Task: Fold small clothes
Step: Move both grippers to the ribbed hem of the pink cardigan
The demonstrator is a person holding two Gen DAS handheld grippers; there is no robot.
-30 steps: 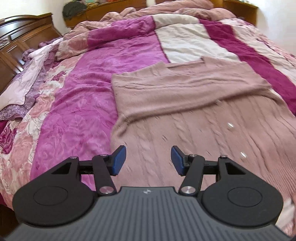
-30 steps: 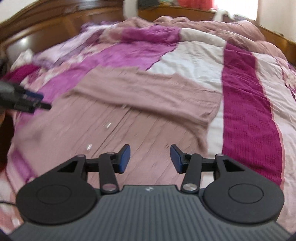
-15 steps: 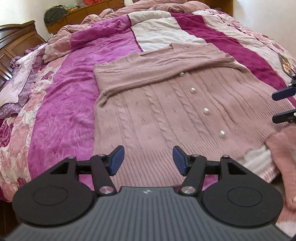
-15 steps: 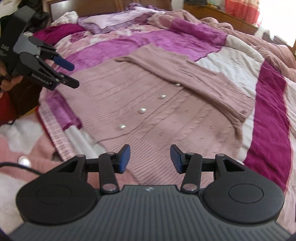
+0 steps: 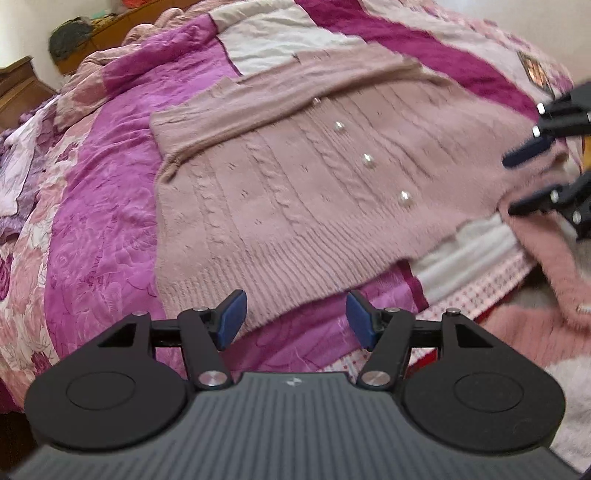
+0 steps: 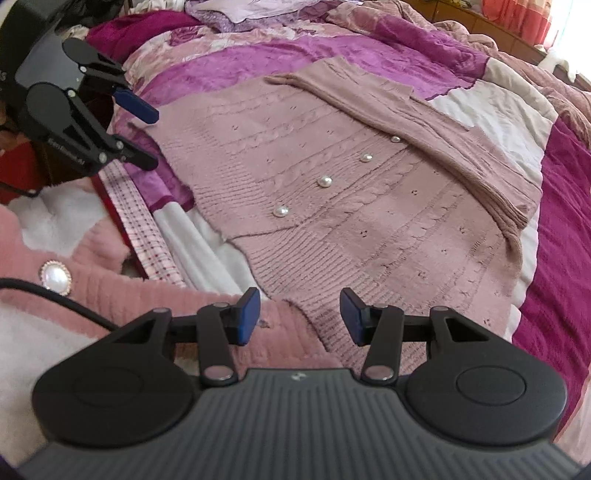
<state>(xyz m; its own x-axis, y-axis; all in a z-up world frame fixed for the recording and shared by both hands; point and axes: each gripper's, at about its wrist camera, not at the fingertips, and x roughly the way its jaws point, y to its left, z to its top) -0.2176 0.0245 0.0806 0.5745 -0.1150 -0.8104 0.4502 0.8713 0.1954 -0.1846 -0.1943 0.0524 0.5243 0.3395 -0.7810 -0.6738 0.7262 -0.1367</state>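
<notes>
A wide bed is seen, covered by a quilt (image 5: 96, 236) patched in magenta, violet, floral pink and cream. A dusty-pink cable-knit cardigan (image 5: 288, 192) is spread flat on the quilt near the bed's front edge, its sleeves folded across the upper part and a row of pearl buttons (image 6: 325, 181) running along its middle. At 11 o'clock in the left wrist view a dark wooden headboard (image 5: 18, 88) is set against a pale wall. At 1 o'clock in the right wrist view a wooden ledge (image 6: 476, 18) and a reddish curtain (image 6: 517, 14) are lit by a window. A fluffy pink and white garment (image 6: 96, 266) with a large pearl button is seen at 9 o'clock, beside the bed edge.

The left gripper (image 5: 295, 317) is released, nothing between its blue pads, above the cardigan's ribbed hem. The right gripper (image 6: 297, 315) is likewise released and empty, over the hem's other corner.
</notes>
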